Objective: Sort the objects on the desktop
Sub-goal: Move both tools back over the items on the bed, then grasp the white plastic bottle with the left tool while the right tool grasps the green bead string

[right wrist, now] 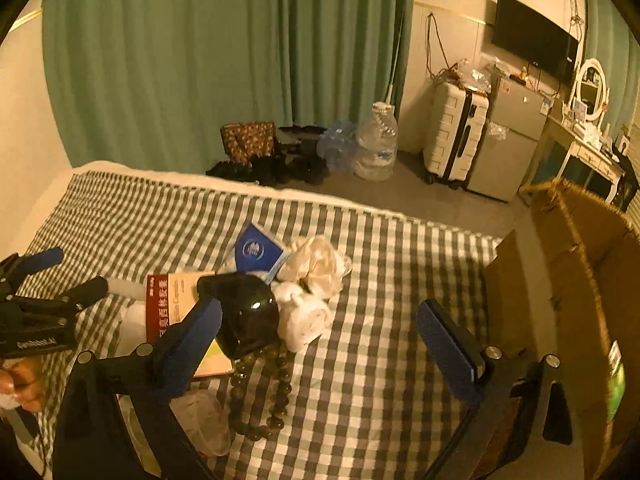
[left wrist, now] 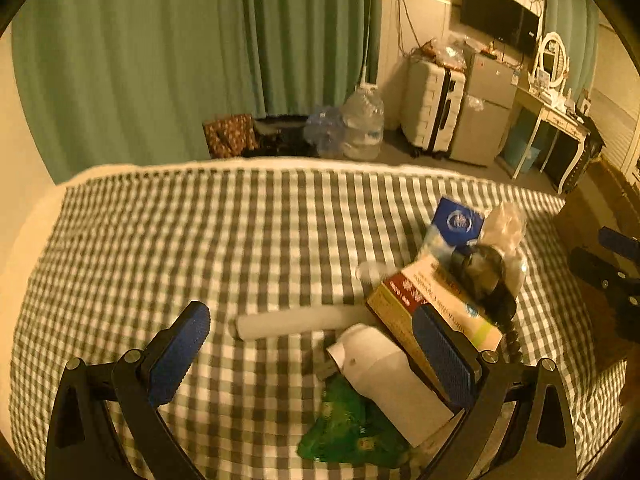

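Note:
A pile of objects lies on the checked cloth (left wrist: 200, 240). My left gripper (left wrist: 316, 336) is open and empty, just above a white tube (left wrist: 296, 322) and a white bottle (left wrist: 384, 372), with a green packet (left wrist: 348, 428) below. A medicine box (left wrist: 436, 304), a blue packet (left wrist: 458, 222), a black round object (left wrist: 480, 272) and beads (left wrist: 514, 340) lie to the right. My right gripper (right wrist: 320, 328) is open and empty above the cloth (right wrist: 380, 320), right of the black object (right wrist: 248, 312), box (right wrist: 172, 300), beads (right wrist: 260, 392), white rolled cloth (right wrist: 304, 316), cream fabric (right wrist: 320, 260) and blue packet (right wrist: 256, 252).
A cardboard box (right wrist: 580, 280) stands at the right of the cloth. The left gripper shows at the left edge in the right wrist view (right wrist: 40, 292). Beyond the bed are green curtains (left wrist: 160, 60), a water jug (left wrist: 362, 124), a suitcase (left wrist: 432, 108) and a small fridge (left wrist: 488, 108).

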`<action>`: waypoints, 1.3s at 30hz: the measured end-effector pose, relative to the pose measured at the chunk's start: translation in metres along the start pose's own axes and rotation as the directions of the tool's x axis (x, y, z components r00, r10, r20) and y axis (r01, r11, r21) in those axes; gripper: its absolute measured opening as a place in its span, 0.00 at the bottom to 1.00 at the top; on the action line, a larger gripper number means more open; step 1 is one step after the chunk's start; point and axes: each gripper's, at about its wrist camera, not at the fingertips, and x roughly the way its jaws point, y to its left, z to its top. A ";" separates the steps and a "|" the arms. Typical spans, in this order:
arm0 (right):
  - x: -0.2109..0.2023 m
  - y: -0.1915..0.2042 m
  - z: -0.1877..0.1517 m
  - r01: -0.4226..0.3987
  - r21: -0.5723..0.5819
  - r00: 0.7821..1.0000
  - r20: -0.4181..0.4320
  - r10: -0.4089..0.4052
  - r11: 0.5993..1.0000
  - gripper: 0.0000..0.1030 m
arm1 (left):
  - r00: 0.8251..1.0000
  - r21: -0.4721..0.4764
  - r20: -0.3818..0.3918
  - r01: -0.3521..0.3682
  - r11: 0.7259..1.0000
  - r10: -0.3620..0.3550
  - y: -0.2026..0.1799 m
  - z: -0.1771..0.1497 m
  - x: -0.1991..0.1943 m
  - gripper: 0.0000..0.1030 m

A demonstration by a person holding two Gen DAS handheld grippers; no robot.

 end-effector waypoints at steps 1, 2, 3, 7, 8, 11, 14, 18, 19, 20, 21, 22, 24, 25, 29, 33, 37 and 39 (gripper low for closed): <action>0.003 0.001 -0.002 -0.005 0.003 1.000 -0.008 0.005 1.000 0.96 | 1.000 0.000 -0.010 0.001 1.000 -0.001 -0.002 -0.002 0.004 1.00; 0.006 0.002 -0.003 -0.007 0.004 1.000 -0.016 0.008 1.000 0.96 | 1.000 0.003 -0.023 0.002 1.000 -0.002 -0.004 -0.005 0.007 1.00; 0.010 0.004 -0.006 -0.006 -0.002 1.000 -0.028 0.006 1.000 0.96 | 1.000 0.007 -0.028 0.004 1.000 -0.004 -0.006 -0.006 0.007 1.00; 0.021 0.007 -0.015 0.009 -0.034 0.998 -0.057 -0.011 0.999 0.96 | 0.999 0.059 -0.047 -0.010 0.998 0.013 -0.015 -0.017 0.014 1.00; 0.024 0.006 -0.018 0.008 -0.032 0.998 -0.067 -0.010 0.999 0.96 | 0.999 0.066 -0.051 -0.014 0.998 0.018 -0.016 -0.020 0.016 1.00; 0.032 0.002 -0.028 0.003 -0.028 0.995 -0.102 -0.006 1.000 0.91 | 0.997 0.068 -0.074 -0.002 0.998 0.007 -0.017 -0.029 0.022 1.00; 0.040 0.007 -0.040 -0.024 -0.063 0.989 -0.146 0.015 0.998 0.81 | 0.997 0.076 -0.082 0.006 0.997 0.000 -0.020 -0.033 0.027 1.00; 0.046 0.015 -0.053 -0.060 -0.092 0.979 -0.199 0.041 0.994 0.75 | 0.996 0.098 -0.085 0.007 0.995 0.001 -0.027 -0.036 0.036 1.00; 0.048 0.017 -0.055 -0.073 -0.090 0.976 -0.211 0.053 0.993 0.75 | 0.996 0.099 -0.092 0.007 0.995 0.002 -0.029 -0.037 0.042 1.00; 0.049 0.018 -0.057 -0.088 -0.086 0.973 -0.219 0.067 0.992 0.75 | 0.995 0.098 -0.100 0.010 0.995 0.000 -0.030 -0.037 0.045 1.00; 0.049 0.021 -0.058 -0.101 -0.084 0.972 -0.222 0.080 0.991 0.74 | 0.994 0.096 -0.108 0.010 0.995 0.000 -0.032 -0.036 0.049 1.00; 0.049 0.023 -0.058 -0.110 -0.083 0.971 -0.220 0.090 0.990 0.74 | 0.993 0.093 -0.114 0.012 0.996 -0.001 -0.031 -0.037 0.052 1.00; 0.049 0.027 -0.058 -0.120 -0.086 0.970 -0.220 0.098 0.989 0.74 | 0.990 0.072 -0.139 0.022 0.997 -0.012 -0.026 -0.036 0.061 1.00; 0.049 0.028 -0.057 -0.124 -0.084 0.969 -0.223 0.103 0.989 0.74 | 0.988 0.058 -0.156 0.023 0.998 -0.014 -0.023 -0.036 0.066 1.00; 0.062 0.022 -0.057 -0.141 -0.010 0.955 -0.267 0.133 0.990 0.74 | 0.984 0.030 -0.180 0.015 0.999 -0.010 -0.015 -0.039 0.078 1.00; 0.068 0.014 -0.059 -0.106 0.045 0.952 -0.285 0.114 0.993 0.80 | 0.987 0.073 -0.163 0.029 0.997 -0.017 -0.021 -0.045 0.075 0.89; 0.074 0.007 -0.061 -0.114 0.105 0.946 -0.292 0.140 0.988 0.88 | 0.988 0.115 -0.152 0.055 0.992 -0.037 -0.029 -0.046 0.069 0.66; 0.076 0.008 -0.061 -0.114 0.104 0.947 -0.290 0.140 0.988 0.89 | 0.989 0.150 -0.142 0.060 0.987 -0.039 -0.038 -0.039 0.067 0.51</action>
